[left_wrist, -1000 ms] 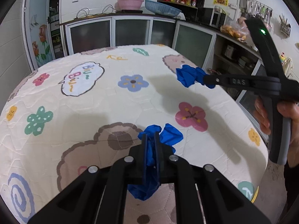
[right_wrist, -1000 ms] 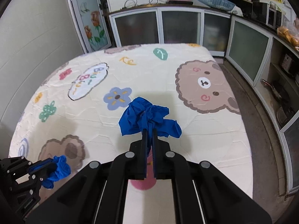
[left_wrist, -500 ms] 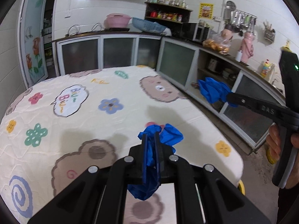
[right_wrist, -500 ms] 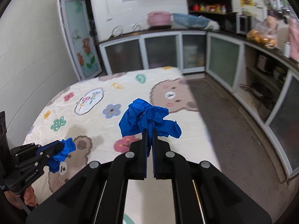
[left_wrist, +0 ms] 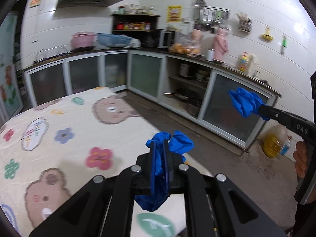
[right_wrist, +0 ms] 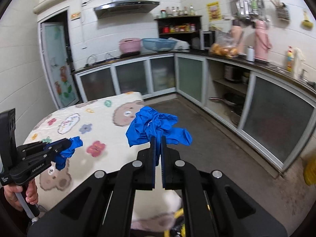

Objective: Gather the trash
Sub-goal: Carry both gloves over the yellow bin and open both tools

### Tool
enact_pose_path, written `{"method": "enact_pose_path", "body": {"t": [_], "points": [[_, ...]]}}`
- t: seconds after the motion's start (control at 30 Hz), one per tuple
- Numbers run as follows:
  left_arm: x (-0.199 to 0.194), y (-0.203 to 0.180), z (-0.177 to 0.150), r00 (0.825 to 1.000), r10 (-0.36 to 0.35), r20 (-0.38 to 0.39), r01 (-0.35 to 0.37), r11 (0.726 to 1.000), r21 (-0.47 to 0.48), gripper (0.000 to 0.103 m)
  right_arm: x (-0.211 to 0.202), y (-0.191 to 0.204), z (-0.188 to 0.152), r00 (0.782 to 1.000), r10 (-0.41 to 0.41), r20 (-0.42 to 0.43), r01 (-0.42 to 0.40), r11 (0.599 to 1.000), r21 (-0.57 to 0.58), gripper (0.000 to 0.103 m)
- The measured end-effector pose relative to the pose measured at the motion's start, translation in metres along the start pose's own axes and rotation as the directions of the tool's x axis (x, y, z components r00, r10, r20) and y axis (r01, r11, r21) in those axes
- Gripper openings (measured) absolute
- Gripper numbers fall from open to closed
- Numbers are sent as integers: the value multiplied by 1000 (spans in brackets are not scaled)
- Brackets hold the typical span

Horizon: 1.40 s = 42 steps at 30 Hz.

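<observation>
My left gripper (left_wrist: 159, 145) is shut on a crumpled blue glove (left_wrist: 177, 143), held in the air over the near right corner of the table with the cartoon bear cloth (left_wrist: 59, 130). My right gripper (right_wrist: 157, 139) is shut on a second crumpled blue glove (right_wrist: 154, 125), held above the floor just past the table's right edge. In the left wrist view the right gripper (left_wrist: 262, 109) shows at the right with its glove (left_wrist: 244, 102). Over in the right wrist view, the left gripper (right_wrist: 68, 144) with its glove (right_wrist: 69, 152) shows at the lower left.
An L-shaped kitchen counter with frosted cabinet doors (right_wrist: 276, 122) runs along the back and right. A yellow oil jug (left_wrist: 273, 142) stands on the concrete floor (right_wrist: 217, 138) by the cabinets. Something yellow (right_wrist: 175, 217) shows low under my right gripper, mostly hidden.
Both grippers have risen and swung to the right, away from the table's middle toward its right edge and the floor, each still holding its blue glove.
</observation>
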State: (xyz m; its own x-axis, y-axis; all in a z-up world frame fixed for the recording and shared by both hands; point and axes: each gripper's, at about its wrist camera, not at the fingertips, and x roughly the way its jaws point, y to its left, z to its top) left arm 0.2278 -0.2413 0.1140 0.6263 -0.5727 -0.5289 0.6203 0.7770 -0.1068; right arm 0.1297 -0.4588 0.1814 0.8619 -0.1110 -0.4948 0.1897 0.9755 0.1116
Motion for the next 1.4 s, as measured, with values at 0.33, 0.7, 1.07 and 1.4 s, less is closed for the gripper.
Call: {"method": "enact_pose_path", "body": {"t": [0.33, 0.7, 1.07, 1.4], "points": [[39, -106, -16, 982, -181, -61, 187, 976, 114, 6, -50, -88, -71, 987, -154, -41, 158, 979, 126, 4], [98, -172, -71, 932, -272, -239, 312, 938, 153, 6, -27, -140, -168, 964, -186, -191, 231, 941, 246, 4], [142, -204, -122, 880, -244, -407, 345, 918, 195, 6, 34, -159, -259, 925, -109, -365, 249, 899, 361, 4], [165, -219, -134, 861, -217, -461, 350, 909, 226, 7, 57, -172, -274, 905, -110, -411, 281, 880, 382, 4]]}}
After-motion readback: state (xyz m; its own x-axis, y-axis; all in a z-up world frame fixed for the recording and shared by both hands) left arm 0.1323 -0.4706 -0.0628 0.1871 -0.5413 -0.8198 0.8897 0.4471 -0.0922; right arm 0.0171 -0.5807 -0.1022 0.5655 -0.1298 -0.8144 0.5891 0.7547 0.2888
